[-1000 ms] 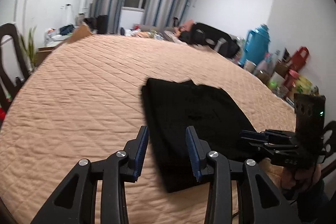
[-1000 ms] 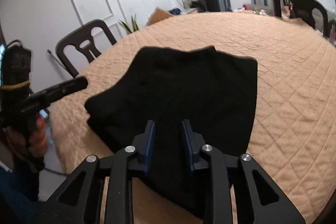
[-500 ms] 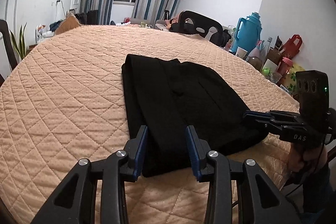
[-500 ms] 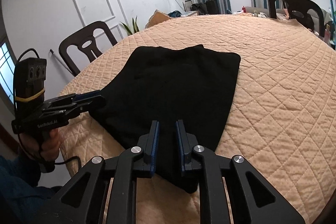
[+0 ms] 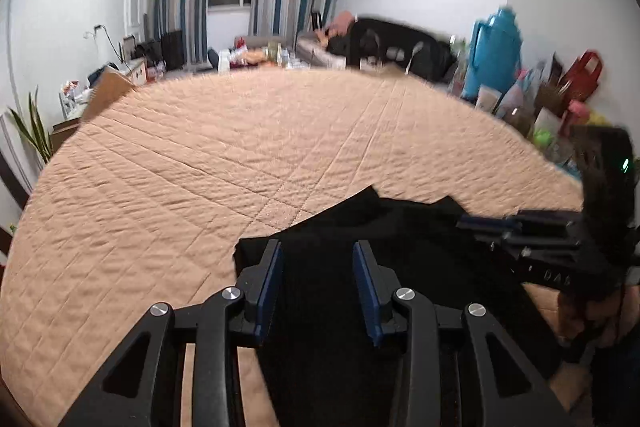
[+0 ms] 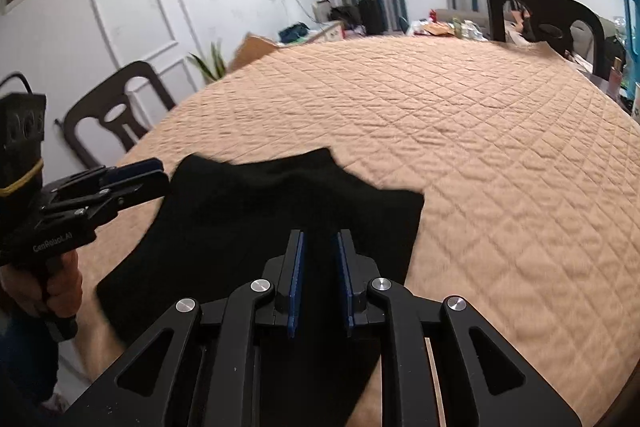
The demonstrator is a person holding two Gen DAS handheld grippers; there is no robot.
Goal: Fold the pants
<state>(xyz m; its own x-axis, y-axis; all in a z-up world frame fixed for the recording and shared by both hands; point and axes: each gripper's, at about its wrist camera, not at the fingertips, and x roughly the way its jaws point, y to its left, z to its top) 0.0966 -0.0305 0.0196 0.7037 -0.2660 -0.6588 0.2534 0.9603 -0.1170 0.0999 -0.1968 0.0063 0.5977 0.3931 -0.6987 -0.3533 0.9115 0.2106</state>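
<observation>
The black pants point(image 5: 400, 227) lie folded flat on the quilted tan table cover point(image 5: 240, 147), near its front edge. My left gripper point(image 5: 318, 267) hovers over their left part, open, with only the cloth lying below the gap. In the right wrist view the pants point(image 6: 260, 195) spread out under my right gripper point(image 6: 320, 251); its jaws stand a narrow gap apart and are opening, and no cloth is pinched between the pads. Each gripper shows in the other's view: the right gripper point(image 5: 516, 229) over the pants' right side, the left gripper point(image 6: 132, 179) at their left edge.
Dark chairs stand at the table's left point(image 6: 116, 115) and far right point(image 6: 544, 19). A blue thermos point(image 5: 496, 51), bags and small items crowd the right side beyond the table. A cardboard box point(image 6: 256, 47) and a plant point(image 6: 210, 65) sit past the far left edge.
Both grippers have moved forward over the pants, which now sit lower and closer in both views. The right jaws have narrowed from a second ago. The pants lie where they were.
</observation>
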